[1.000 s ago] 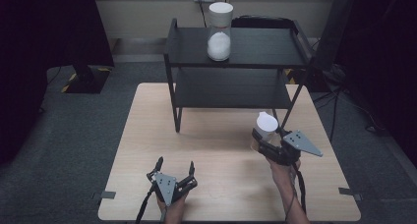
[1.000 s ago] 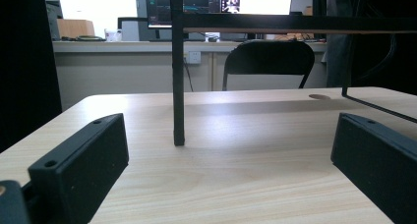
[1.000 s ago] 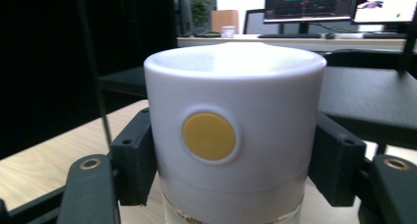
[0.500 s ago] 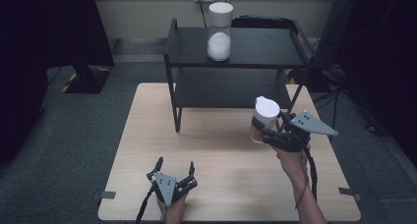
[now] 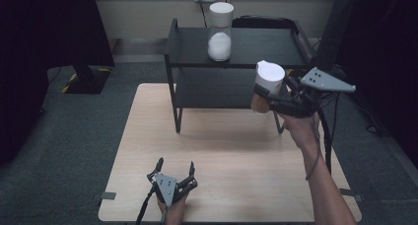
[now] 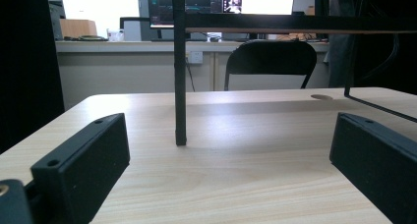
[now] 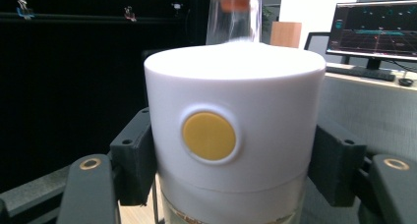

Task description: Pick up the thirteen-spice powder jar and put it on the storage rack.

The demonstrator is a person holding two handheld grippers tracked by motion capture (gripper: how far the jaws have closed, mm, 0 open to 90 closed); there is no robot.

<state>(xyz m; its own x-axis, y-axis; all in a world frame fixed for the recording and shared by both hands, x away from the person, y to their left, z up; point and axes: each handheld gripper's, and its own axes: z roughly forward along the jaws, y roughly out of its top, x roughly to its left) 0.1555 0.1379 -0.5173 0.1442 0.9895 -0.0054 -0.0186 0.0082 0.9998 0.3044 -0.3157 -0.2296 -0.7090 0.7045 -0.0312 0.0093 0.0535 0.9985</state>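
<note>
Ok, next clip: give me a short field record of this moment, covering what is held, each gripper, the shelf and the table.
held item: clear jar with a white cylindrical lid and yellow round button, brownish contents at its base
right gripper: shut on the jar below its lid, raised beside the shelf's right end
left gripper: open, nothing between the jaws, low over the table's near edge
shelf: black two-tier metal rack, top tier bearing a second white-lidded jar of white contents
table: light wooden tabletop

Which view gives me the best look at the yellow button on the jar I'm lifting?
The right gripper view: the yellow button faces the camera on the jar's white lid. The high view shows the jar from above, button hidden.
</note>
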